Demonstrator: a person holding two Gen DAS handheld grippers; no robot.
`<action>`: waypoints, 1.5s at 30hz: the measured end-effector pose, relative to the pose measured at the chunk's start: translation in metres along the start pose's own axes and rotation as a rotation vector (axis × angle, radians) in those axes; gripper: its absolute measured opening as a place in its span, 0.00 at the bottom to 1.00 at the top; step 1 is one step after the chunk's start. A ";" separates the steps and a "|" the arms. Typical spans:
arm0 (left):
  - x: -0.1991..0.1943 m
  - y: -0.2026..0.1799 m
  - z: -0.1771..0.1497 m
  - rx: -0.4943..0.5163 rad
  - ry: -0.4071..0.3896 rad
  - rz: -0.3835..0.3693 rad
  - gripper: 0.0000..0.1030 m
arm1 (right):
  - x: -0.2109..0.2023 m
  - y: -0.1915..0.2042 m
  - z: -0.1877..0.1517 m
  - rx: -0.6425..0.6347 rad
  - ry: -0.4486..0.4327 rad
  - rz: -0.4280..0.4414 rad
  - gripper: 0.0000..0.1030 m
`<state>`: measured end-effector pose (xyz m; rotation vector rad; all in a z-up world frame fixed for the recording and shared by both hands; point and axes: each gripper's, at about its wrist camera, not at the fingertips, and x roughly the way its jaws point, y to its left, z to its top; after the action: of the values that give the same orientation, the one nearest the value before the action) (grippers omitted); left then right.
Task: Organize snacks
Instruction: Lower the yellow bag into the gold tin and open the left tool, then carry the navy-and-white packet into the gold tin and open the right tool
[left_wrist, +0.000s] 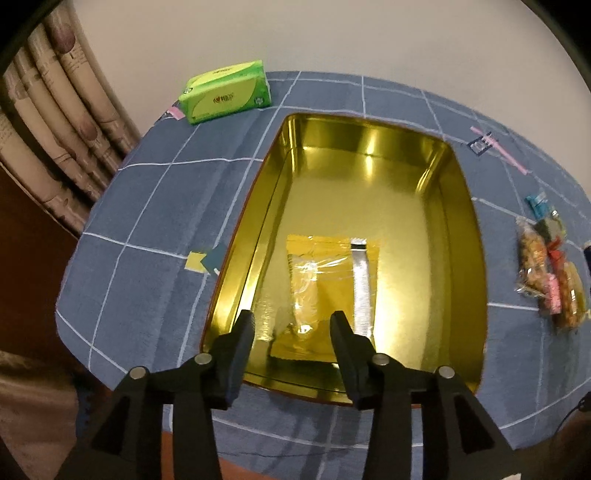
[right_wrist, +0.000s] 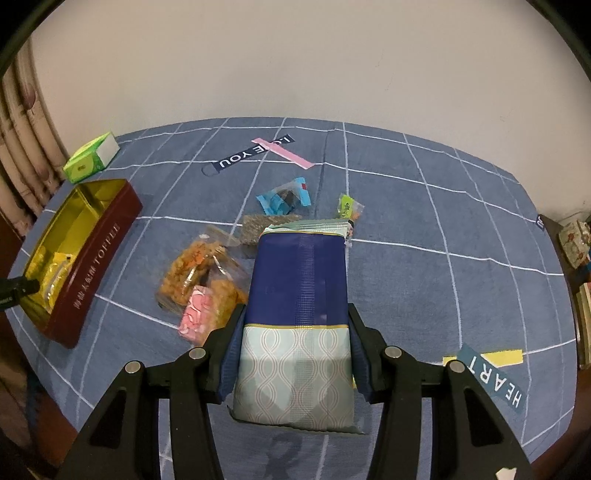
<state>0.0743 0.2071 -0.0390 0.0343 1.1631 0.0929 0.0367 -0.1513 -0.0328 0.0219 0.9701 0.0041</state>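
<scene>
Left gripper (left_wrist: 291, 323) hangs over the near end of the toffee tin (left_wrist: 461, 221), fingers (left_wrist: 242, 339) spread wide, holding nothing. One yellow snack packet (left_wrist: 328, 280) lies flat on the tin floor, just ahead of the fingertips, toward the near wall.

Right gripper (right_wrist: 293, 332) has its fingers clamped on a blue snack bag (right_wrist: 297, 280), dark blue upper half, pale patterned lower half, held off the blue grid tablecloth (right_wrist: 424, 221).

From the right wrist view: tin at 9 o'clock, maroon side reading TOFFEE; loose snack pile (right_wrist: 201, 280) at 10 o'clock of the bag, well apart from the tin: orange crackers in clear bags, a pink candy pack (right_wrist: 194, 317) on top. Light-blue wrapped candy (right_wrist: 282, 197) and small green packet (right_wrist: 349, 208) at 12 o'clock. Green tissue pack (right_wrist: 90, 158) sits behind the tin at the table's far left edge.
</scene>
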 end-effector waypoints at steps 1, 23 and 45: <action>-0.003 0.000 0.000 -0.004 -0.008 -0.006 0.42 | -0.001 0.002 0.002 0.002 -0.001 0.007 0.45; -0.046 0.060 -0.019 -0.213 -0.111 0.126 0.50 | -0.005 0.161 0.027 -0.094 0.047 0.241 0.45; -0.042 0.100 -0.039 -0.382 -0.061 0.164 0.50 | 0.045 0.262 0.029 -0.188 0.098 0.194 0.45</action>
<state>0.0167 0.3024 -0.0088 -0.2045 1.0645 0.4551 0.0879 0.1104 -0.0480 -0.0580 1.0591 0.2766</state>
